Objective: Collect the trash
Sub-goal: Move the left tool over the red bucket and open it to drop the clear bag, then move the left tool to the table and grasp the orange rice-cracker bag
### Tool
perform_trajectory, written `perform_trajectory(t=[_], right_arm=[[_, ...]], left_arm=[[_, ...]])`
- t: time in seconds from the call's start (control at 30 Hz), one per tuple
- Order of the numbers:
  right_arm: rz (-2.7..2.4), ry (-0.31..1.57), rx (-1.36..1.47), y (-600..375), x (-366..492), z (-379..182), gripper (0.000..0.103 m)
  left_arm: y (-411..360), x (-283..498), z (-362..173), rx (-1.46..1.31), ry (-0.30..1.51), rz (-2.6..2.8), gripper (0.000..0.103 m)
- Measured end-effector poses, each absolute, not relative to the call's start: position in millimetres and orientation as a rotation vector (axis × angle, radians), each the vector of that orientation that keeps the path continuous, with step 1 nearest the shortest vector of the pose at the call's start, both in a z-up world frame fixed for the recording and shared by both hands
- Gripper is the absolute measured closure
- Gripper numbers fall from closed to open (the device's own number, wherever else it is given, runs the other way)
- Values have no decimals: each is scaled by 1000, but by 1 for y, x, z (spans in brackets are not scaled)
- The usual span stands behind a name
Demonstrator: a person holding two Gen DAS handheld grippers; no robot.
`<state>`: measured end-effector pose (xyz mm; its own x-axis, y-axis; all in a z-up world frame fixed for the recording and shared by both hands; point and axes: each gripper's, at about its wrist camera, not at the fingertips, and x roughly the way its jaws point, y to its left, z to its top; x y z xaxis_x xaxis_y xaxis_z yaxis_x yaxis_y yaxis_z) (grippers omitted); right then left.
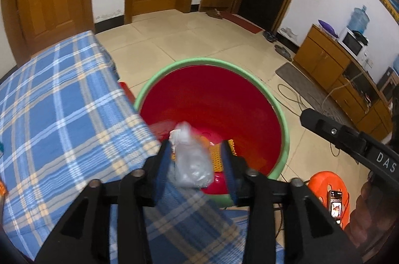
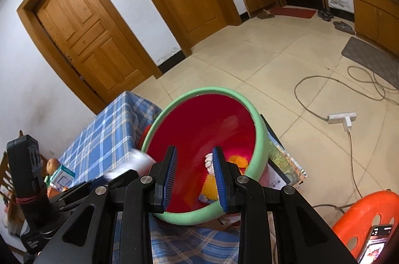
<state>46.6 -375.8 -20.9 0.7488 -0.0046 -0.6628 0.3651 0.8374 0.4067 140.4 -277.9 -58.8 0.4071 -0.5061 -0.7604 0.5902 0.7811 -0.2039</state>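
We find the left gripper [image 1: 197,159] at lower centre of its frame, jaws spread wide, with a crumpled clear plastic bag [image 1: 190,161] between the pads; we cannot tell whether either pad touches it. The bag sits over the near edge of the red bin [image 1: 219,99] with a green rim, beside the blue plaid tablecloth [image 1: 62,99]. The right gripper [image 2: 195,173] stands over the same bin, jaws apart and holding nothing. Orange and yellow scraps [image 2: 212,185] lie in the bin's bottom. An orange stool [image 2: 361,211] occupies the lower right.
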Motion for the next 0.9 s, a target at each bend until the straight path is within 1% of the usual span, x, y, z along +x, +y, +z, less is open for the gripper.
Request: perform_trajectory(t=[0.03,0.43,0.53,0.6,0.73,0.83,0.9], right_arm=[[-213,703,557,-377,46,-21,73],[-192,708,574,-372,42,-15,70],[-174,708,570,-364,43,-13,63],[-162,712,568,-358,43,-12,61],[-139,715,564,-346,43,-10,47],[-125,717,565,-338,42,-9,46],[-118,721,561,-332,42,-9,43]], left_arm=[[-279,139,-58,102,915,-699,50],[-267,132,-43,93,874,-700,50],[-255,131,-37,85,864,-678,50],[-246,130,-34,82,858,-660,50],[-221,128,-28,76,848,-604,49],[-200,127,-24,68,844,-561,47],[-186,127,-22,63,842,-530,47]])
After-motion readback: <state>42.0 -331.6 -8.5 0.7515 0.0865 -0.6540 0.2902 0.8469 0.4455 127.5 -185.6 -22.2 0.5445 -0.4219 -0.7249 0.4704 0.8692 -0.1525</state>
